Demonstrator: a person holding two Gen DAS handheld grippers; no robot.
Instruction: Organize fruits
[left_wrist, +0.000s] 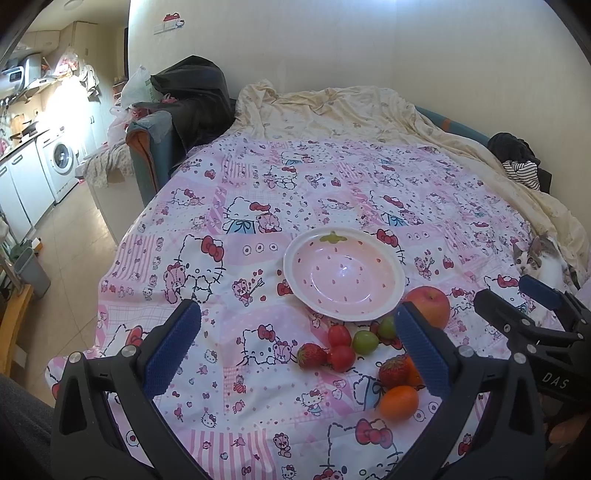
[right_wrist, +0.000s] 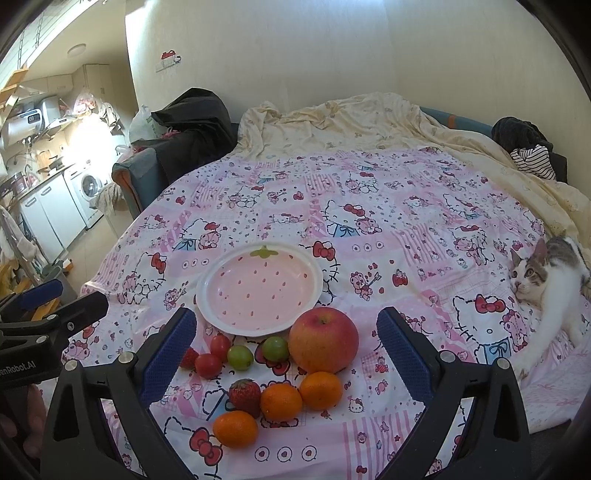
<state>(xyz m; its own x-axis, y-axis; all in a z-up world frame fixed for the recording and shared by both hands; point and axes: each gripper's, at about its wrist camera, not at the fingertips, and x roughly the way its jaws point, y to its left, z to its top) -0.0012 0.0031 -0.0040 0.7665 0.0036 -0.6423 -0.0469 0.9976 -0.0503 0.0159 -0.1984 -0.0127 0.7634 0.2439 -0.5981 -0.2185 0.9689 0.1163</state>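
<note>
I'm seeing my left tool (left_wrist: 297, 341) showing black plastic arms with silver screws and blue textured pads (left_wrist: 171, 347). My right tool (right_wrist: 286, 352) is looking the same, its body wearing white "DAS" lettering in the left view; the left one is carrying "Robot.AI" text.

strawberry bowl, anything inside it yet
Nothing: the strawberry bowl shows only its bare pink, seed-dotted inside in both wrist views. The apple and the other fruit lie on the cloth in front of it. What is under the bowl is hidden.
</note>
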